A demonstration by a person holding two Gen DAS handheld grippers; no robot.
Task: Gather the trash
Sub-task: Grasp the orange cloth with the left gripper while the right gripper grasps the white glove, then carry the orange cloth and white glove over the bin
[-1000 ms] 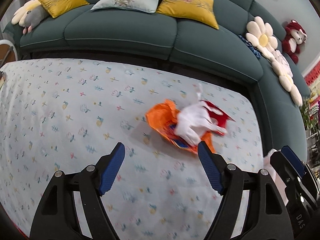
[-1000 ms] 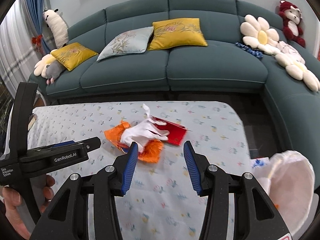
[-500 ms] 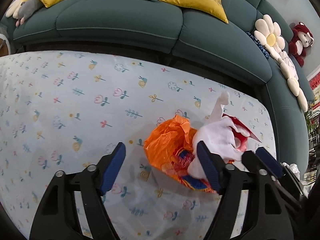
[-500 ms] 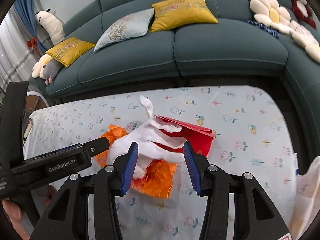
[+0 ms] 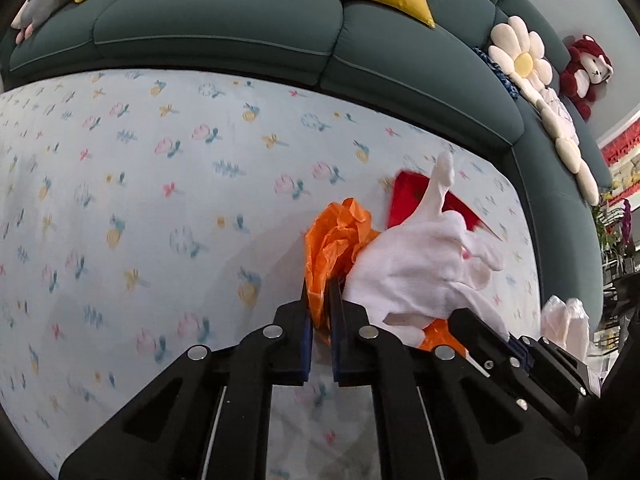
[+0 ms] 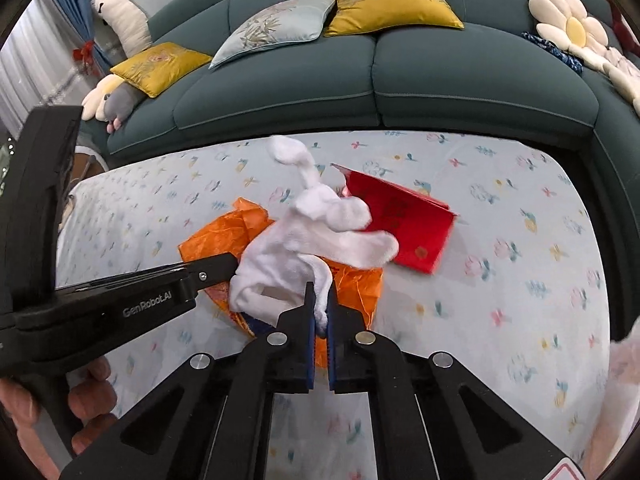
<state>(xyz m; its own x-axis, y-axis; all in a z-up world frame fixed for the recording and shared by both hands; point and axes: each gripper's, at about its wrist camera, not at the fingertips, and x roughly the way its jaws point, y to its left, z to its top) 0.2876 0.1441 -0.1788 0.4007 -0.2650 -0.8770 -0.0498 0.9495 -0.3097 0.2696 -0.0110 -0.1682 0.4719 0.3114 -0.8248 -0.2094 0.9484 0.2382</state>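
A trash pile lies on the floral tablecloth (image 5: 160,200): a crumpled orange wrapper (image 5: 336,236), a white cloth glove (image 5: 424,272) on top of it, and a red envelope (image 6: 404,224) behind. My left gripper (image 5: 320,312) is shut on the edge of the orange wrapper. My right gripper (image 6: 320,312) is shut on a fold of the white glove (image 6: 304,248), with the orange wrapper (image 6: 224,232) beneath. The left gripper's body (image 6: 120,304) shows at the left of the right wrist view, touching the pile.
A dark teal sofa (image 6: 400,80) with yellow and pale cushions curves around the table's far and right sides. Flower cushions (image 5: 520,60) and a red plush toy (image 5: 588,72) sit on it. A white plastic bag (image 5: 568,328) hangs at the table's right edge.
Both grippers moved forward onto the pile and closed: the left on the orange wrapper, the right on the white glove. Both were open before.
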